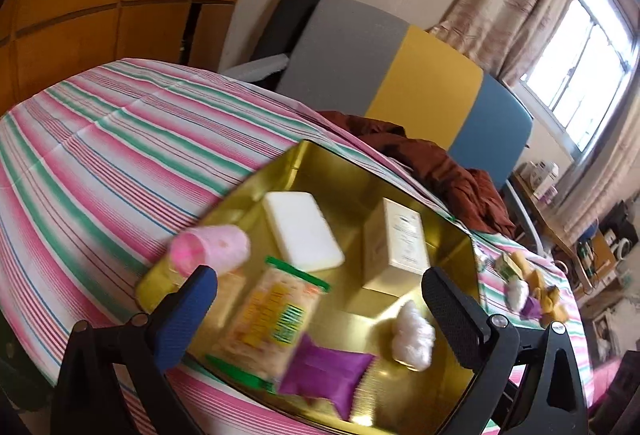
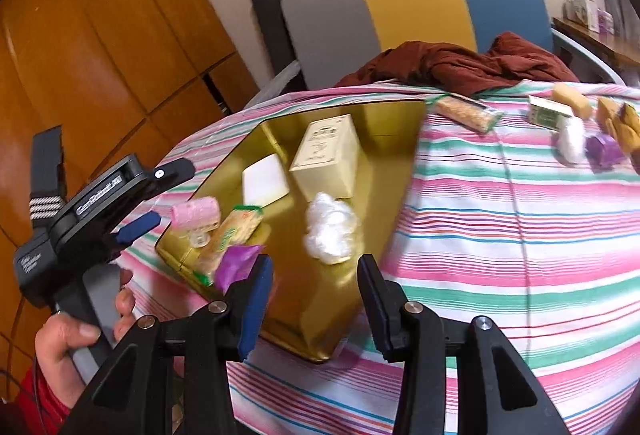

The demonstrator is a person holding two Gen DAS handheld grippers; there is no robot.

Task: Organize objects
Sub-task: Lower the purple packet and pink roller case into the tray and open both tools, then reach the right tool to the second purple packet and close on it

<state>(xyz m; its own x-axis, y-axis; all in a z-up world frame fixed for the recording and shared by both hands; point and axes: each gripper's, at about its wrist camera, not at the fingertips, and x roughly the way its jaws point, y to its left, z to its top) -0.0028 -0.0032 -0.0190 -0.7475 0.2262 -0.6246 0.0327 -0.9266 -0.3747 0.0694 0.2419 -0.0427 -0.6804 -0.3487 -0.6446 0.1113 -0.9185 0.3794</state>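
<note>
Gold is your landmark: the gold tin [image 2: 312, 291] sits on the striped bench [image 2: 500, 235], and most sorted things already lie in it. Starting at the tin's left end, you have the pink roller [image 2: 197, 211] against the wall, then the cracker packet [image 2: 236, 231] and the purple sachet [image 2: 236, 265] near the front edge. Behind them rest the white block [image 2: 264, 181] and the cream box [image 2: 326, 157], with the cotton ball [image 2: 330, 229] in front of the box.

Your left claw [image 1: 320, 299] hovers over the tin's near side, spread wide and holding nothing. Your right claw [image 2: 316, 309] is just in front of the tin, also parted and empty.

Well to the right of the tin, unsorted things wait on the bench: a snack bar [image 2: 466, 113] just past its far corner, then a green-printed box [image 2: 550, 113], a second cotton ball [image 2: 572, 141], a purple piece [image 2: 604, 149] and yellow cakes [image 2: 572, 99].

I judge the risk to be this: both views are smeared by motion, so reaching right at speed could knock the tin's corner or scatter that tight cluster.
</note>
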